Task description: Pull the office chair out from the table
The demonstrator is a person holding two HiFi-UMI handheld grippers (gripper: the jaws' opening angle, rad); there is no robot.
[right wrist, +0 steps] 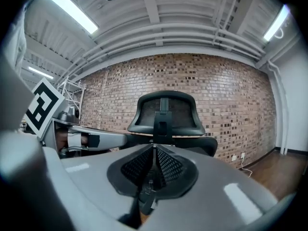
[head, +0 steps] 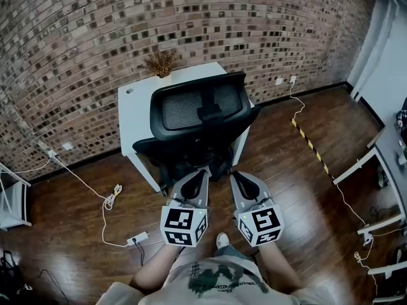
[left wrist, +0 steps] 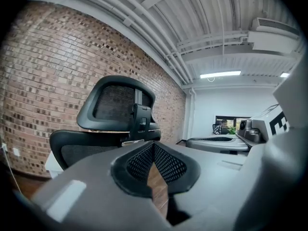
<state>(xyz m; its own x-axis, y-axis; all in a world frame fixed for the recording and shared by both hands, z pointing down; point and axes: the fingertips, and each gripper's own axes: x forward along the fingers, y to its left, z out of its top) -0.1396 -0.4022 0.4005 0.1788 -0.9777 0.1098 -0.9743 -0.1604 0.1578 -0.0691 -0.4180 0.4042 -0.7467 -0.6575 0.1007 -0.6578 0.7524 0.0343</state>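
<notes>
Head view: office chair (head: 200,110) at table (head: 136,116) frt edge.

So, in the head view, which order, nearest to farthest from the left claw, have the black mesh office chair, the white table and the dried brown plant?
1. Black mesh office chair, directly ahead of the left claw.
2. White table, behind the chair.
3. Dried brown plant, on the table's far edge.

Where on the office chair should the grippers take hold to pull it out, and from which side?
Grip the office chair by the upper rim of its mesh backrest, coming from the rear, the person's side: the back faces them, while the seat is tucked at the white table. The left gripper and right gripper are shut and must open first.
</notes>
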